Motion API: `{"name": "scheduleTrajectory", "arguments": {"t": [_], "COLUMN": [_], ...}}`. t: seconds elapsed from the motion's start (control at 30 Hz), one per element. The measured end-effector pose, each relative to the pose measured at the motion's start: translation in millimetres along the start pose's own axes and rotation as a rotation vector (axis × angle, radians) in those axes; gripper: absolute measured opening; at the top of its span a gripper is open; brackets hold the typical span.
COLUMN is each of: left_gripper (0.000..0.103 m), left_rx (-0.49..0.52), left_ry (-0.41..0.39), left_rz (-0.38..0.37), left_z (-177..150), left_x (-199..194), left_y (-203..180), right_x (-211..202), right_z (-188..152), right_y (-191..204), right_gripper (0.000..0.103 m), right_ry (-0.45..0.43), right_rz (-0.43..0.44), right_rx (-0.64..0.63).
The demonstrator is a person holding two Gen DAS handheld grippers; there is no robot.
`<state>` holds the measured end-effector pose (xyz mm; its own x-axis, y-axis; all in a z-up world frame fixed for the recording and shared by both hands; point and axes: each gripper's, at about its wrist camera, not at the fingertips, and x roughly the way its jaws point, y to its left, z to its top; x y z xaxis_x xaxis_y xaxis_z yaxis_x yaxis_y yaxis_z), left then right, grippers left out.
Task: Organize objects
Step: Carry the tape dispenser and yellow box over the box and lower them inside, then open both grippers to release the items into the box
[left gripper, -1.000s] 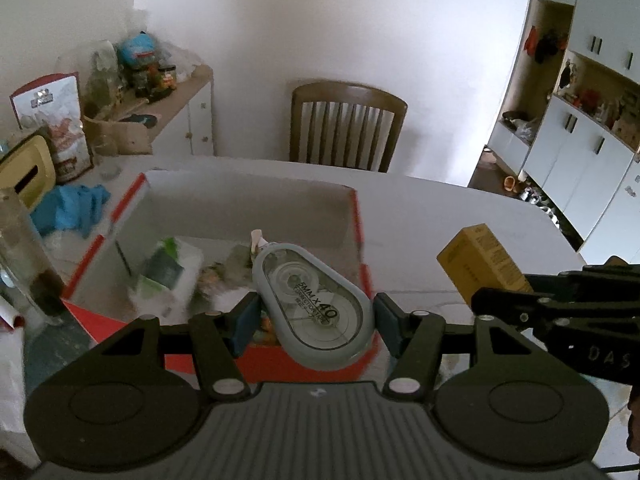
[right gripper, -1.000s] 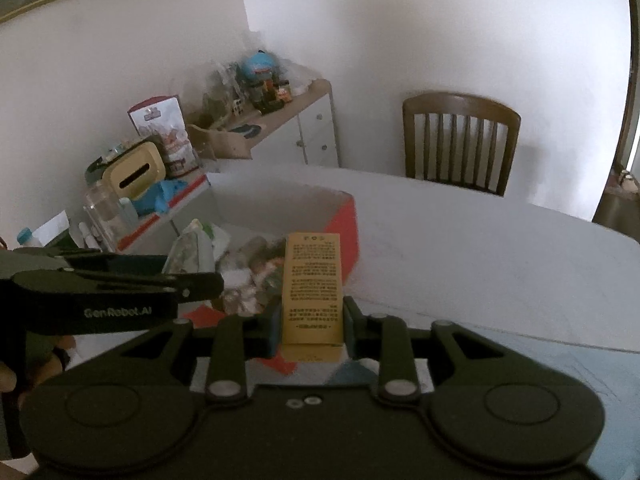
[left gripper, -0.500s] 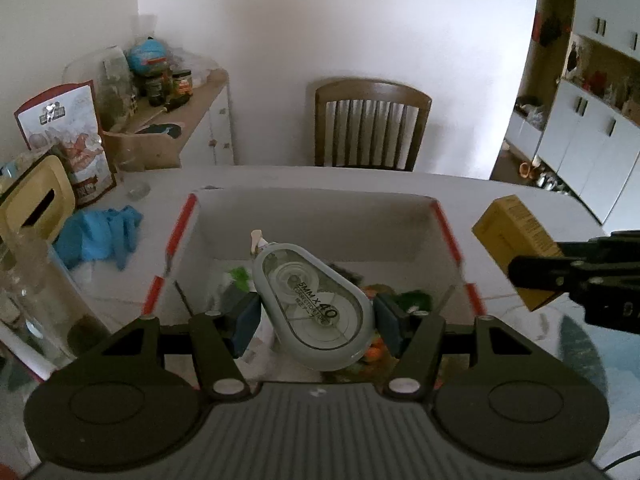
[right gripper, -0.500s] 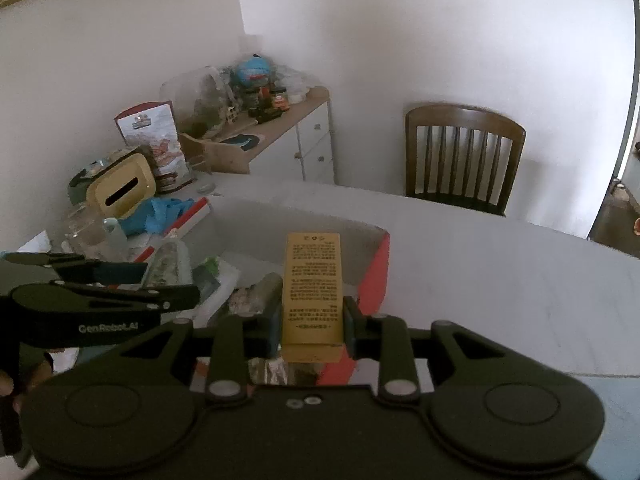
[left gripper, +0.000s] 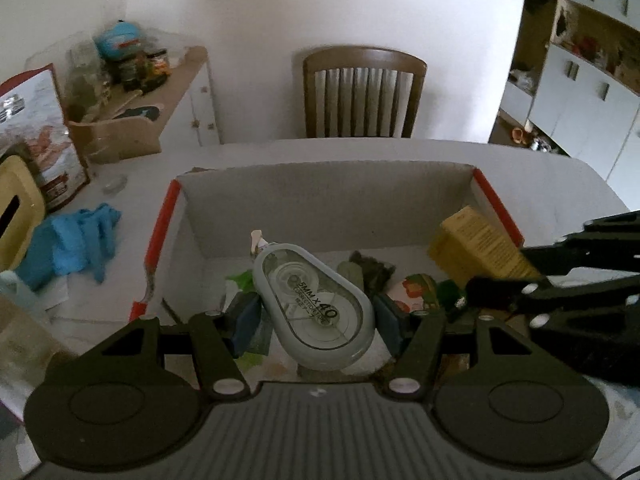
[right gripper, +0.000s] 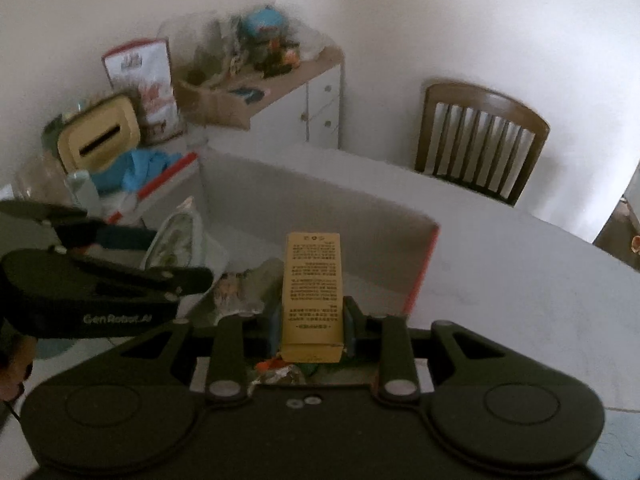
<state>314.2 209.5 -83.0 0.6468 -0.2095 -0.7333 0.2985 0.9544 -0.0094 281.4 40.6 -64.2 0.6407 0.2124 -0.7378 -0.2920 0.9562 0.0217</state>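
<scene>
My left gripper (left gripper: 316,316) is shut on a grey correction tape dispenser (left gripper: 314,304) and holds it over the open red and white cardboard box (left gripper: 320,192). My right gripper (right gripper: 312,320) is shut on a yellow carton (right gripper: 312,292) and holds it over the same box (right gripper: 304,208), on its right side. The carton (left gripper: 476,248) and the right gripper also show at the right of the left wrist view. The left gripper shows as a dark body at the left of the right wrist view. Several small packets lie on the box floor.
The box stands on a white table (right gripper: 520,264). A blue cloth (left gripper: 76,240), a yellow tissue holder (right gripper: 98,136) and a snack bag (right gripper: 140,80) lie left of the box. A wooden chair (left gripper: 362,92) stands behind the table, a cluttered sideboard (left gripper: 160,100) at the far left.
Both grippers have moved forward and down over the box with their objects still held. The box now fills more of both views.
</scene>
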Motion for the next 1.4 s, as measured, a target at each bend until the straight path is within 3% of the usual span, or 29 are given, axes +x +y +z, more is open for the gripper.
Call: {"name": "scheduleTrajectory", "arguments": {"t": [0.33,0.77,1.0,1.4], "left_gripper": [0.061,0.06,0.064,0.069], "left_rx": [-0.006,-0.041,-0.048,-0.041], "left_ry": [0.09,0.179,0.153,0.03], "left_rz": [-0.03,-0.065,-0.053,0.001], "left_z": [3.5,2.5,-0.4,0.2], "left_x": [39.8,59.1,46.8,-4.8], "left_y": [10.9,21.0,20.9,12.1], "right_x": [37.3,46.8,32.9,-11.1], "right_z": [-6.9,-5.8,-7.5,-8.0], "right_y": [19.5,17.1,10.8,-2.4], "right_gripper": [0.028,0.031,0.035,0.048], "right_ry": [0.085,0.125,0.108,0.014], "right_rz": [-0.04,-0.007,0.012,0.065], "right_rx": [-0.097,-0.079,-0.068,0.003]}}
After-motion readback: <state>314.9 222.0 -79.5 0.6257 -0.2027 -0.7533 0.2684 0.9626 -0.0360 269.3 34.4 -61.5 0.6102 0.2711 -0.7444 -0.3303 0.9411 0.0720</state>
